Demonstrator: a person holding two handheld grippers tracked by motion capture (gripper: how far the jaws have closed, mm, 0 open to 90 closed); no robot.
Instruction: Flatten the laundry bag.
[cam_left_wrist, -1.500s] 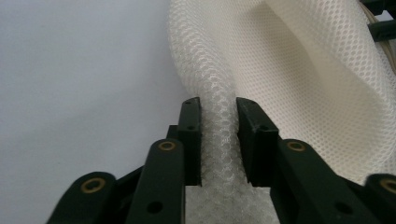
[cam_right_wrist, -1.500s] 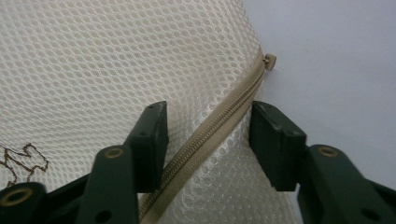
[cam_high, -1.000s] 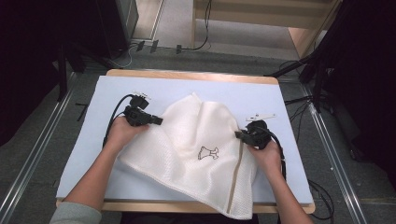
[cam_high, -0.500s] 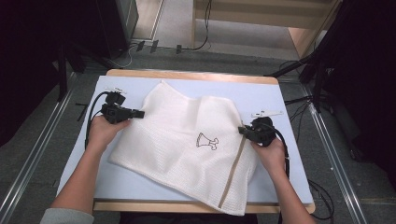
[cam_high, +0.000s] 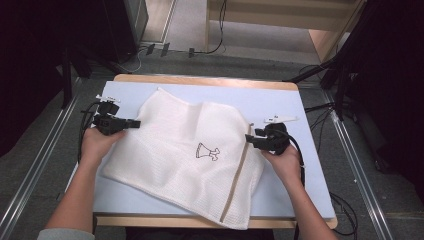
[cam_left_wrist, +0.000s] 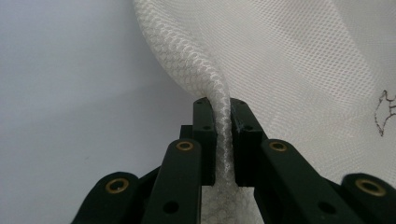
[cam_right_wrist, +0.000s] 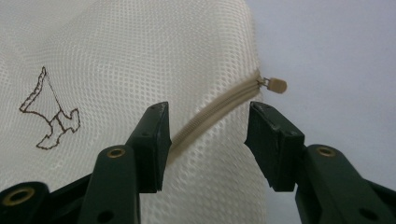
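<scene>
A white mesh laundry bag (cam_high: 190, 150) with a small brown dog print (cam_high: 206, 152) and a beige zipper (cam_high: 236, 177) lies spread on the pale blue table top (cam_high: 280, 107). My left gripper (cam_high: 135, 123) is shut on the bag's left edge; in the left gripper view the mesh (cam_left_wrist: 280, 70) is pinched between the jaws of the left gripper (cam_left_wrist: 223, 105). My right gripper (cam_high: 247, 139) stands open at the bag's right edge. In the right gripper view the right gripper (cam_right_wrist: 208, 112) straddles the zipper (cam_right_wrist: 212, 116), near its beige pull tab (cam_right_wrist: 277, 85).
The bag's lower corner hangs over the wooden front edge (cam_high: 150, 220) of the table. Cables (cam_high: 87, 117) trail from both grippers. Metal rails (cam_high: 360, 165) flank the table, and dark equipment and a wooden shelf (cam_high: 300, 20) stand behind it.
My left gripper has pulled the bag's left edge out leftward, spreading the bag flatter. My right gripper has let go of the right edge and now stands open.
</scene>
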